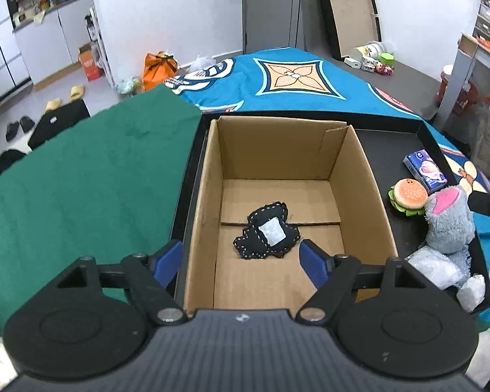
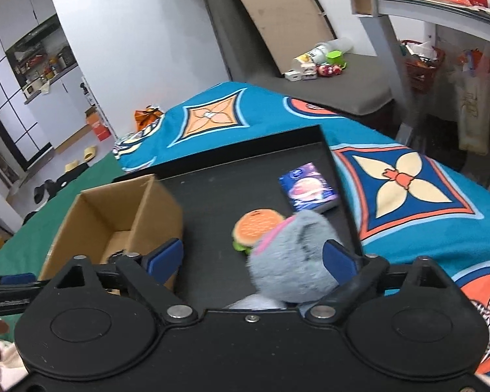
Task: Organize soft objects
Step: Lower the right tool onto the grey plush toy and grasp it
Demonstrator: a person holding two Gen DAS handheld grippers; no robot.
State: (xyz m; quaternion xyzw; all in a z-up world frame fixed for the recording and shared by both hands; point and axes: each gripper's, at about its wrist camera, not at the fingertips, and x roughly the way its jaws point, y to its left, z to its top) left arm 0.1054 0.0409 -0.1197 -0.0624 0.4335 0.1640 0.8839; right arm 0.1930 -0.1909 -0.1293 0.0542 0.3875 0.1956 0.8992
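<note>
An open cardboard box (image 1: 362, 176) stands in a black tray (image 1: 388, 143). A black stitched soft toy (image 1: 266, 235) with a white patch lies on the box floor. My left gripper (image 1: 241, 261) is open and empty above the box's near end, the toy just beyond its blue fingertips. Right of the box lie a plush burger (image 1: 408, 197), a grey plush animal (image 1: 447, 225) and a blue tissue pack (image 1: 424, 170). My right gripper (image 2: 253, 259) is open, the grey plush (image 2: 290, 254) between its fingers nearer the right one, not gripped. The burger (image 2: 256, 230), the pack (image 2: 310, 187) and the box (image 2: 114, 215) show beyond.
The tray (image 2: 212, 189) rests on a blue patterned blanket (image 2: 408, 183). A green cloth (image 1: 81, 179) covers the surface left of the box. Slippers and an orange bag (image 1: 158, 68) lie on the floor beyond. A grey table (image 2: 424, 6) stands at the right.
</note>
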